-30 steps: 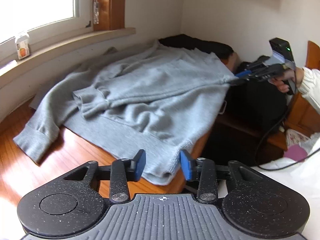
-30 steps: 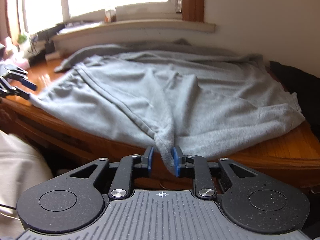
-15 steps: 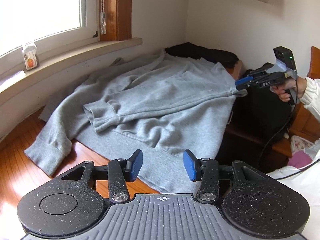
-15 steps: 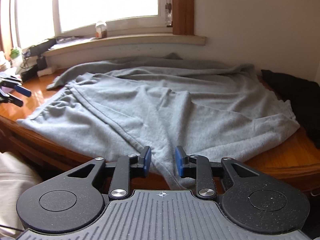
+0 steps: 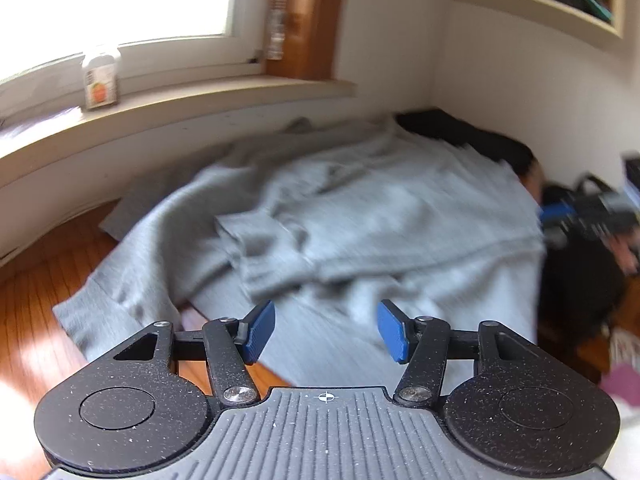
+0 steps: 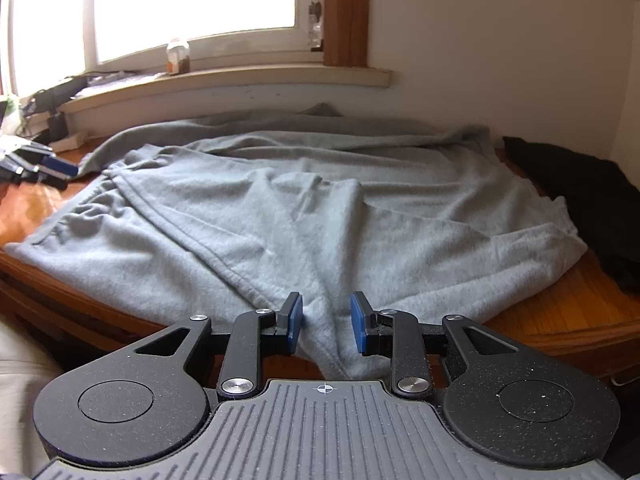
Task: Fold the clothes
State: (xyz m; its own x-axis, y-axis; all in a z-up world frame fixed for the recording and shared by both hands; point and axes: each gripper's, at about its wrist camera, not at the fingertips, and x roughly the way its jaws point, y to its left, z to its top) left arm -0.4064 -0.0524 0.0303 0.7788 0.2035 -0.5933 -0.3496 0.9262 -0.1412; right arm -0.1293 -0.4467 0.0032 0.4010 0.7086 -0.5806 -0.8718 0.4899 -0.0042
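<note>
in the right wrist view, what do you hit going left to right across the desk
left gripper → grey sweatshirt → black garment

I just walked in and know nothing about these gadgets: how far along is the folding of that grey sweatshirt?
Barely started. Done: the grey sweatshirt lies spread on the wooden table, one sleeve laid over its body. In hand: nothing; the right gripper is open around a hanging fold, and the left gripper is open above the hem. Left: every real fold.
</note>
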